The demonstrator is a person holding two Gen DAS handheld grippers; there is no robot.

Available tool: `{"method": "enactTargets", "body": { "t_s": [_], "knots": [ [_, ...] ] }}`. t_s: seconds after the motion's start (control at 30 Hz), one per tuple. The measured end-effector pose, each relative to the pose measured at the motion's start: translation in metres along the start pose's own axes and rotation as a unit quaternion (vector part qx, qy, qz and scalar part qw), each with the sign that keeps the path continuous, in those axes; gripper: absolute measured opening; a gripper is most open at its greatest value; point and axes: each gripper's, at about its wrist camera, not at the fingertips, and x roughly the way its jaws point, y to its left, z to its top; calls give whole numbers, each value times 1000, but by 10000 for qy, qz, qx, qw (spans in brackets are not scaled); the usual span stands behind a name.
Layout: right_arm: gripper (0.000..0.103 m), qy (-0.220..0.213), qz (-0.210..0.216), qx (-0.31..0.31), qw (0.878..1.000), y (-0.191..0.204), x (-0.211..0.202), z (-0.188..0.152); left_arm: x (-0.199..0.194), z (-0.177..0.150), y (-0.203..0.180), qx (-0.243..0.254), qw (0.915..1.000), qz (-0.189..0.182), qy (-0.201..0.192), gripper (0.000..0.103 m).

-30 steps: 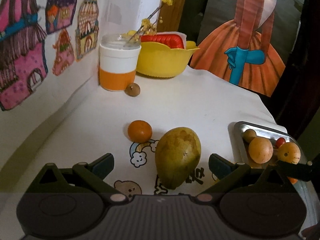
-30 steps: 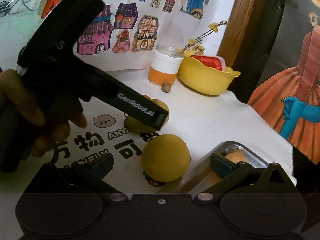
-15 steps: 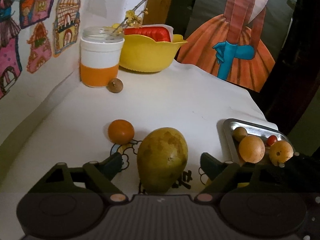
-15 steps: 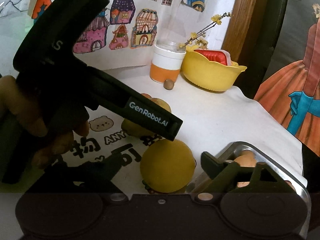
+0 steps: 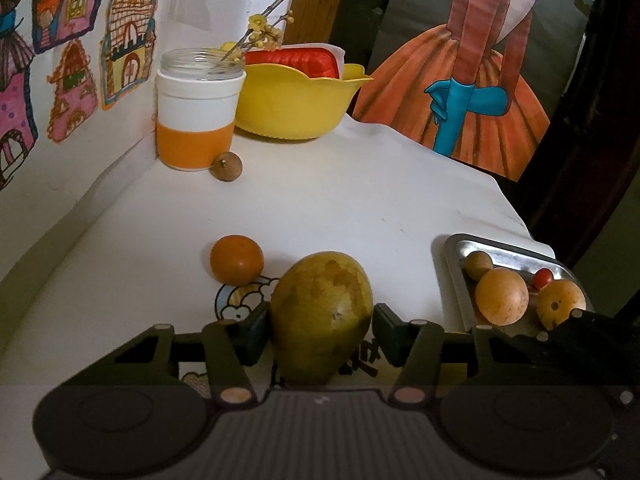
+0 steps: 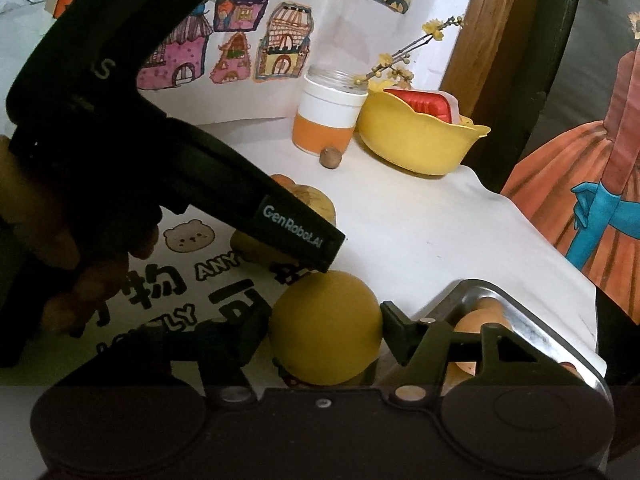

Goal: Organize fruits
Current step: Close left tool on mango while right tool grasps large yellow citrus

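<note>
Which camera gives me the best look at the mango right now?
The left wrist view. The mango sits whole and centred between the left gripper's fingers, which flank its sides. In the right wrist view the mango is mostly hidden behind the left gripper's body; only bits show.

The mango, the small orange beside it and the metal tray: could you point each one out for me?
mango (image 5: pixel 322 316), left wrist view, middle of its skin.
small orange (image 5: pixel 237 259), left wrist view, centre of its front.
metal tray (image 5: pixel 454 276), left wrist view, bare near rim.
</note>
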Motion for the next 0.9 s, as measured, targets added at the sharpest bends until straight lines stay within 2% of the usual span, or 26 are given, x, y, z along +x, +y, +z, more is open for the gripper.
{"method": "enactTargets", "body": {
  "t_s": [0.27, 0.47, 0.9],
  "knots": [
    [60, -32, -100, -143, 9998, 5, 0, -1, -4, -3, 1, -98, 10000, 6, 2, 56],
    [59, -64, -20, -186, 9998, 9, -8, -4, -14, -9, 5, -145, 9999, 68, 15, 56],
    [59, -98, 405, -148, 9990, 24, -33, -14, -44, -29, 11, -208, 9996, 185, 34, 56]
  ]
}}
